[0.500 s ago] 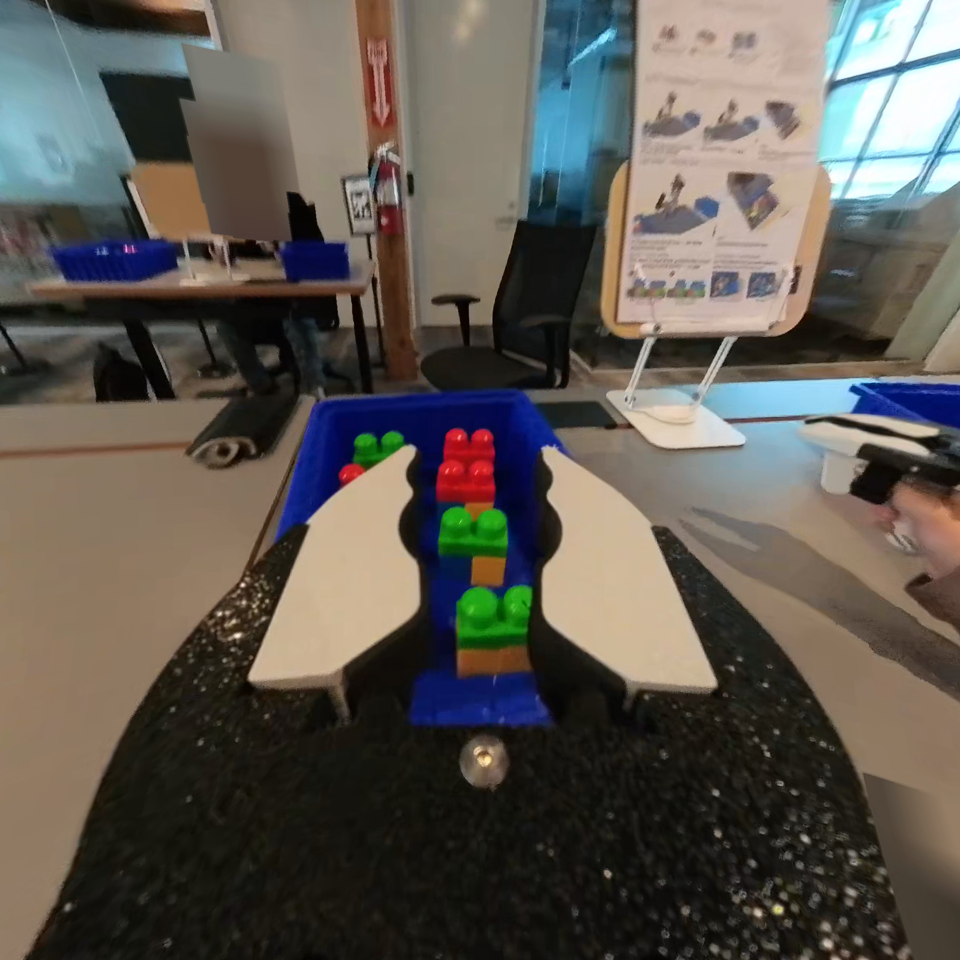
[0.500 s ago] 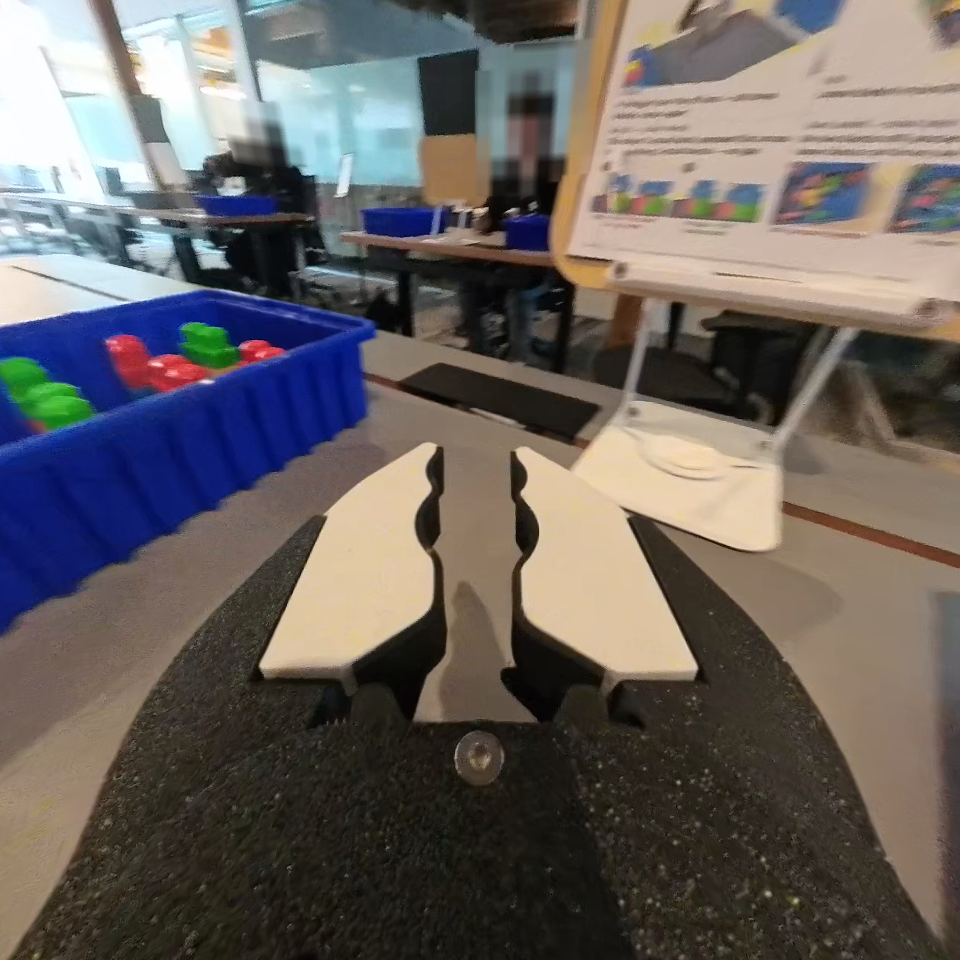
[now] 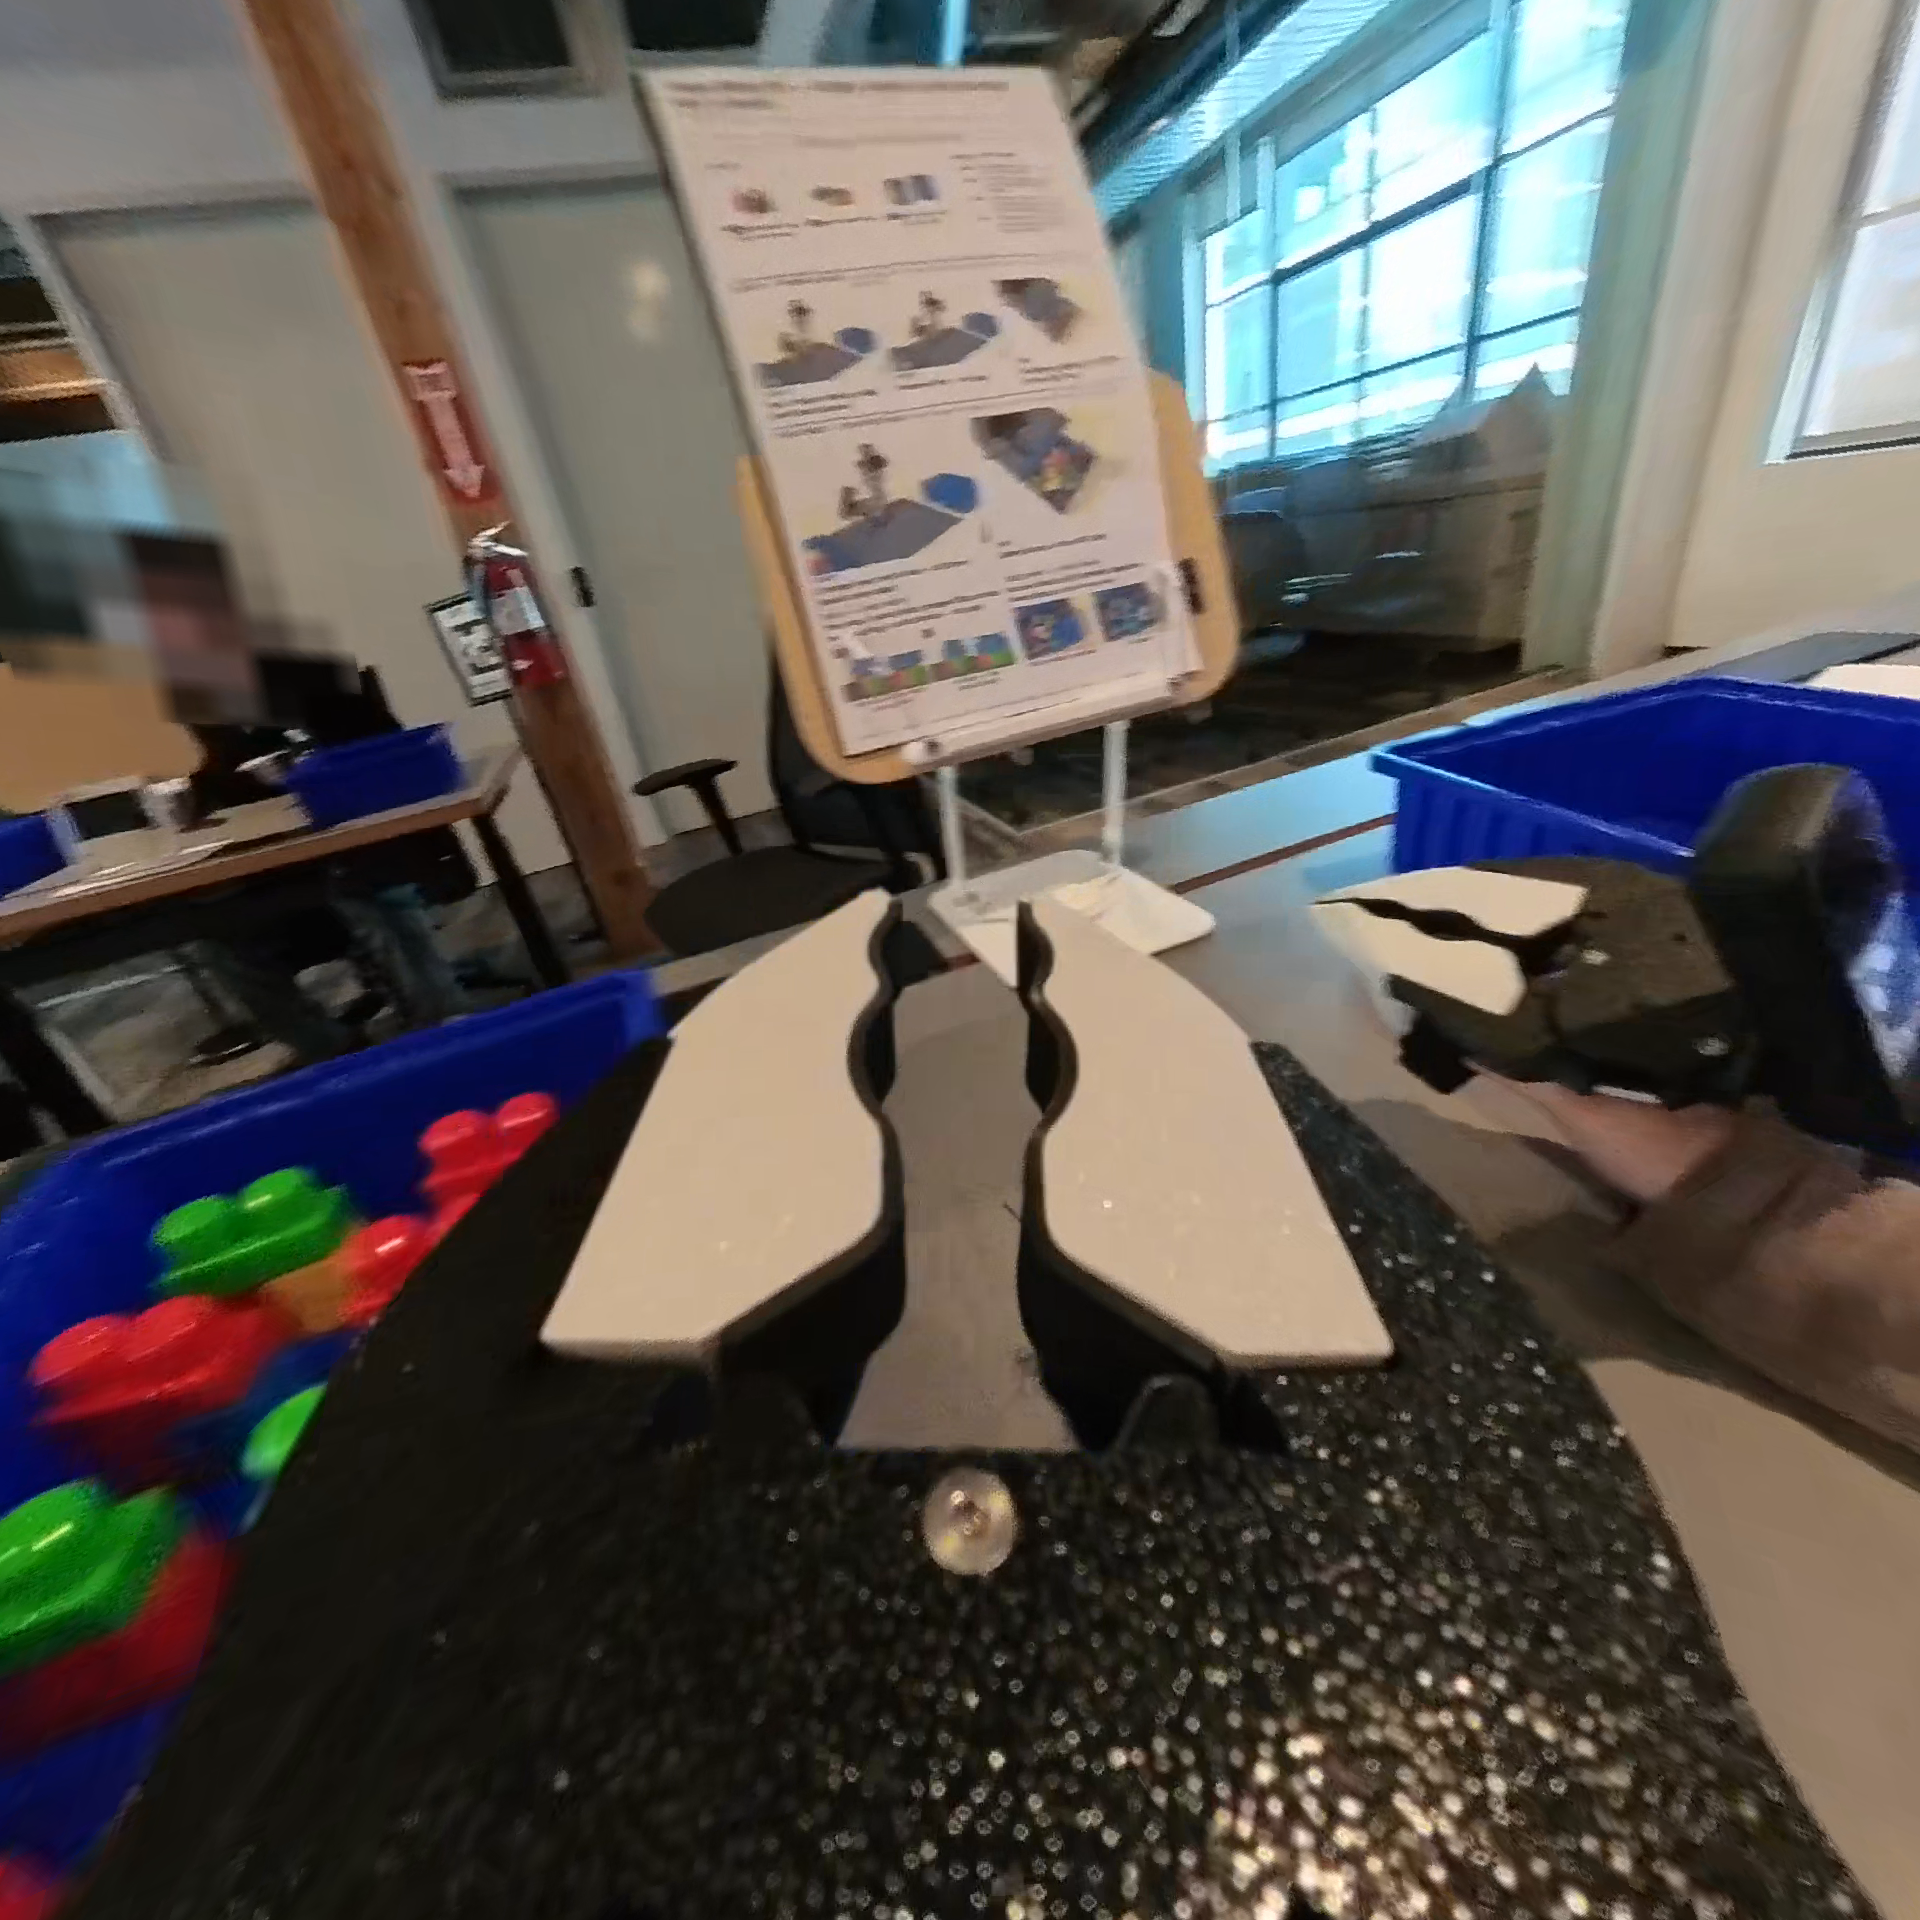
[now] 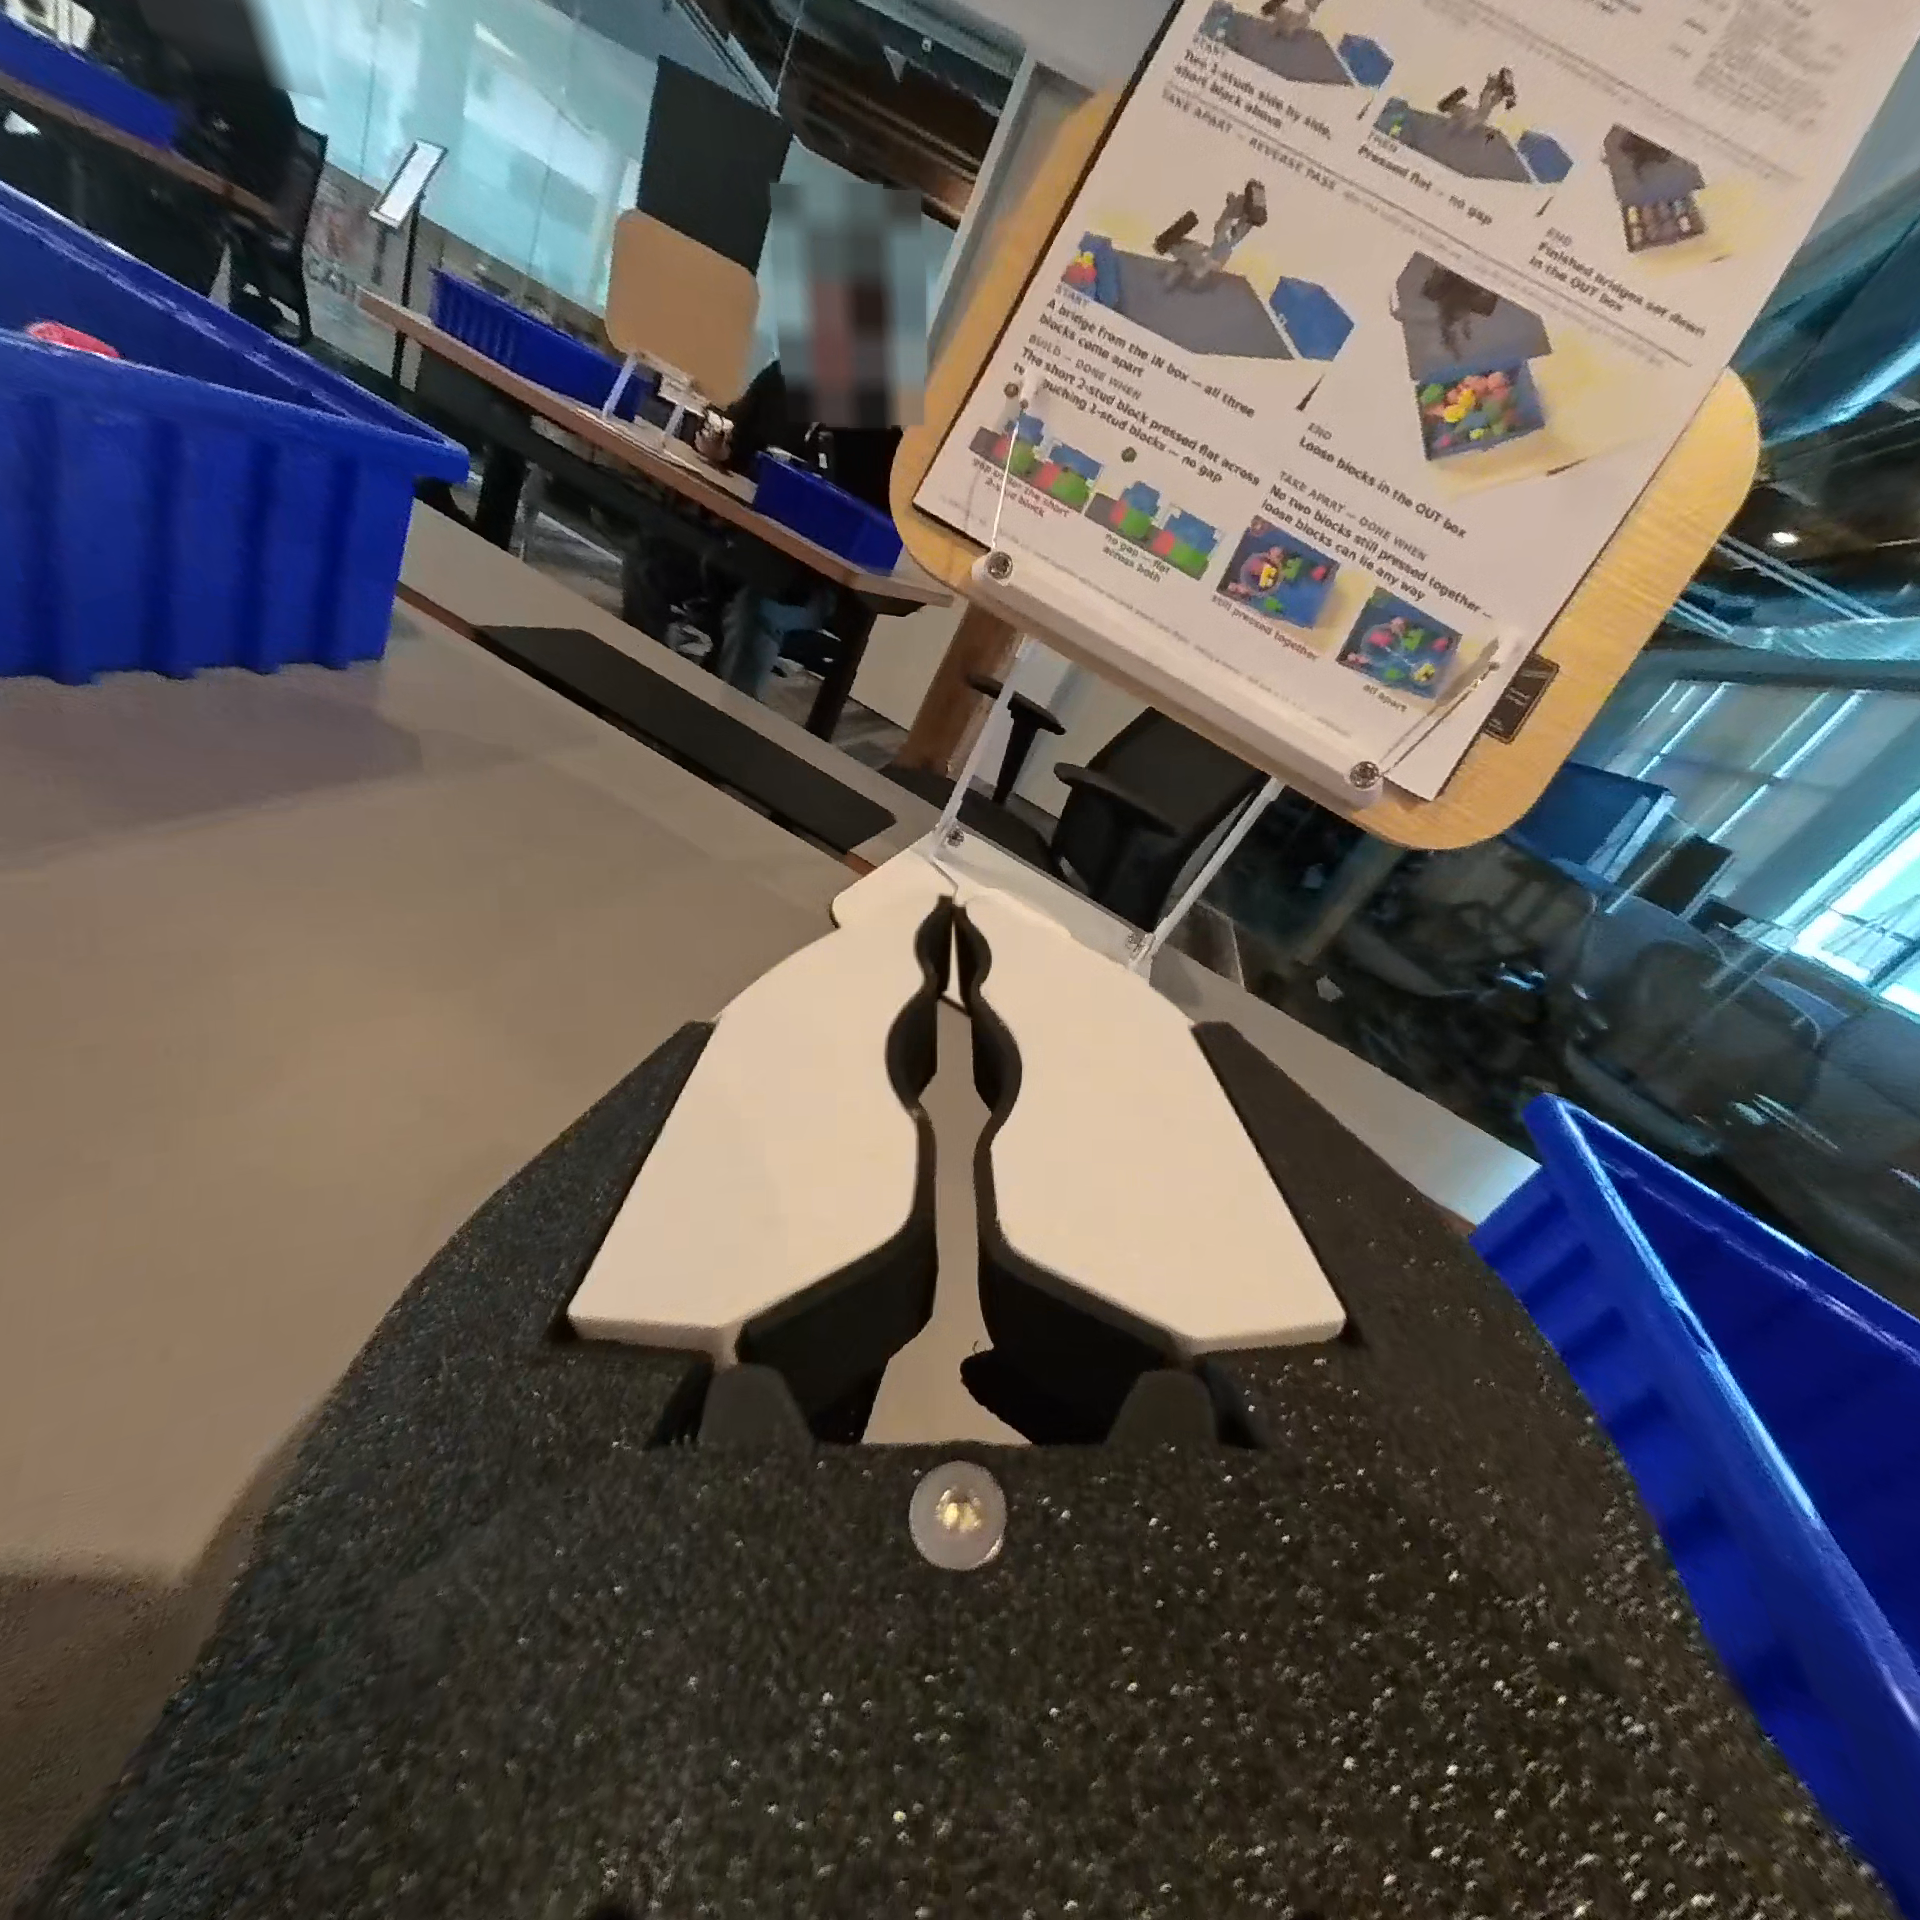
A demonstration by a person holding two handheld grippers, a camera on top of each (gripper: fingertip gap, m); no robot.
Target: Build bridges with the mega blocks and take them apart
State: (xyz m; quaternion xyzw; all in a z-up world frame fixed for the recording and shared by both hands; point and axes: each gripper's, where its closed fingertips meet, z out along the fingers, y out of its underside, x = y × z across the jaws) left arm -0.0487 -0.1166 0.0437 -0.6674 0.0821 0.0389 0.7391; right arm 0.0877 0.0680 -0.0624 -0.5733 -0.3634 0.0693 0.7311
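Observation:
Red (image 3: 156, 1361) and green (image 3: 249, 1236) mega blocks lie jumbled in a blue bin (image 3: 416, 1049) at the lower left of the left wrist view. My left gripper (image 3: 956, 920) is open and empty. It is to the right of that bin, above the grey table (image 3: 1299, 966). My right gripper (image 4: 951, 899) is shut with its tips touching and holds nothing. It also shows in the left wrist view (image 3: 1351, 906), held by a hand at the right and pointing left. The bin of blocks is at the far left in the right wrist view (image 4: 187, 488), with its contents mostly hidden.
A second blue bin (image 3: 1621, 769) stands at the right, close beside my right gripper (image 4: 1714, 1382). An instruction board on a white stand (image 3: 935, 416) rises at the table's far edge (image 4: 1351, 364). Office desks and chairs lie beyond. Some 25 cm of space lies between my two pairs of fingers.
My left gripper has swung right, off the bin of blocks, and its jaws have narrowed. My right gripper has shut and turned right towards the board and the second bin.

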